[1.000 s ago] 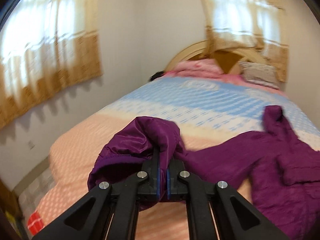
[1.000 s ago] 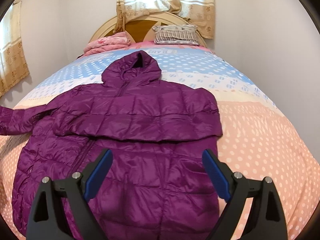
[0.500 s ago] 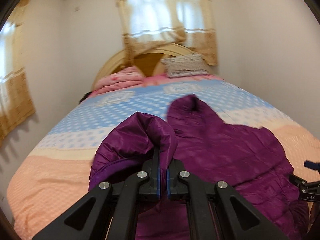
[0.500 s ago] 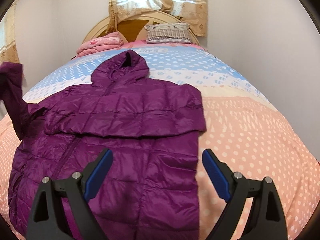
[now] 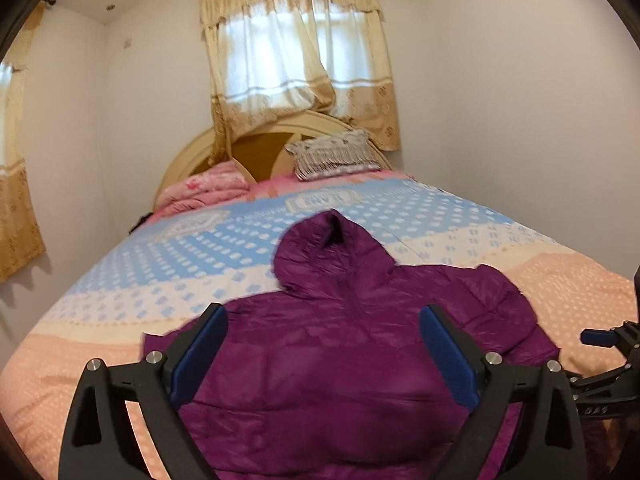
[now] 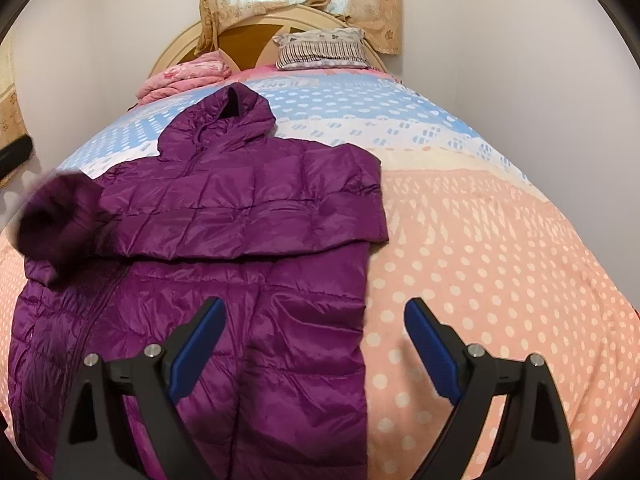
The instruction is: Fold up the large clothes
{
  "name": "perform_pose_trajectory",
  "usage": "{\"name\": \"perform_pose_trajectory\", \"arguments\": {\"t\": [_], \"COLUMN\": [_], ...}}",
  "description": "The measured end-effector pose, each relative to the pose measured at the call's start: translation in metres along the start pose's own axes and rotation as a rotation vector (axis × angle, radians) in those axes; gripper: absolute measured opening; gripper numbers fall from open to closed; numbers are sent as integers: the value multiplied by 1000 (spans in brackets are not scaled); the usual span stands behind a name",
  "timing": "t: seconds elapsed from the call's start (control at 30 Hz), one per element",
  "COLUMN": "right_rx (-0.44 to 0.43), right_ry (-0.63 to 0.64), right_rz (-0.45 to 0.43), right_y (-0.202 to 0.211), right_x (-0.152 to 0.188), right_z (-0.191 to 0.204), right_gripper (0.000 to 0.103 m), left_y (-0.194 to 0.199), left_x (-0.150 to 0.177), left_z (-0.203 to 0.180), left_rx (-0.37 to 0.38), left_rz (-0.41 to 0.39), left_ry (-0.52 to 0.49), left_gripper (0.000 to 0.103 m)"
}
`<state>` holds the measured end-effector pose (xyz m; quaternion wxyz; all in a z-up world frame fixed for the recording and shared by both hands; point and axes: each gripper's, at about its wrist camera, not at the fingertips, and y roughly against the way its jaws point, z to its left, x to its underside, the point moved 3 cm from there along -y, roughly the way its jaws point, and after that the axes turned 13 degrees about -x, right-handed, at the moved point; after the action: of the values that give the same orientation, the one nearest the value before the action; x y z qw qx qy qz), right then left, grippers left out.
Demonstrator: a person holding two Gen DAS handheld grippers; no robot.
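Purple quilted hooded puffer jacket (image 6: 240,208) lies on a dotted pink-and-blue bed (image 6: 480,240), part folded.

Both sleeves appear laid across the chest; the lower body and hood look unfolded yet. The left gripper (image 5: 324,354), jaws just opened wide, holds nothing above the jacket. The right gripper (image 6: 314,344) gapes empty over the jacket's right edge.

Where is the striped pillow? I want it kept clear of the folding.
In both wrist views the striped pillow lies at the head of the bed, leaning against the wooden headboard, right of the folded pink blanket and well beyond the purple jacket.
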<state>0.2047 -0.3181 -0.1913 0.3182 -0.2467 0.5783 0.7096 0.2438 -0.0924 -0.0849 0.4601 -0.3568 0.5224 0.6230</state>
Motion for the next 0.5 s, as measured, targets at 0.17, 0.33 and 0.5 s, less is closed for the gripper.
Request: {"name": "perform_pose_trajectory", "arguments": {"t": [0.17, 0.33, 0.5], "right_rx": [-96, -236, -335], "right_ry": [27, 38, 27], "right_rz": [-11, 17, 132], "right_y": [1, -25, -72], "right_x": [-15, -30, -28], "right_z": [33, 79, 111], "right_gripper": [93, 93, 82], "left_y": [-20, -53, -75], "left_x": [23, 67, 114], "left_z": [67, 127, 164], "left_rx": [-174, -300, -342], "left_rz": [70, 233, 378], "left_ry": [31, 97, 185], "left_gripper": [97, 97, 97]}}
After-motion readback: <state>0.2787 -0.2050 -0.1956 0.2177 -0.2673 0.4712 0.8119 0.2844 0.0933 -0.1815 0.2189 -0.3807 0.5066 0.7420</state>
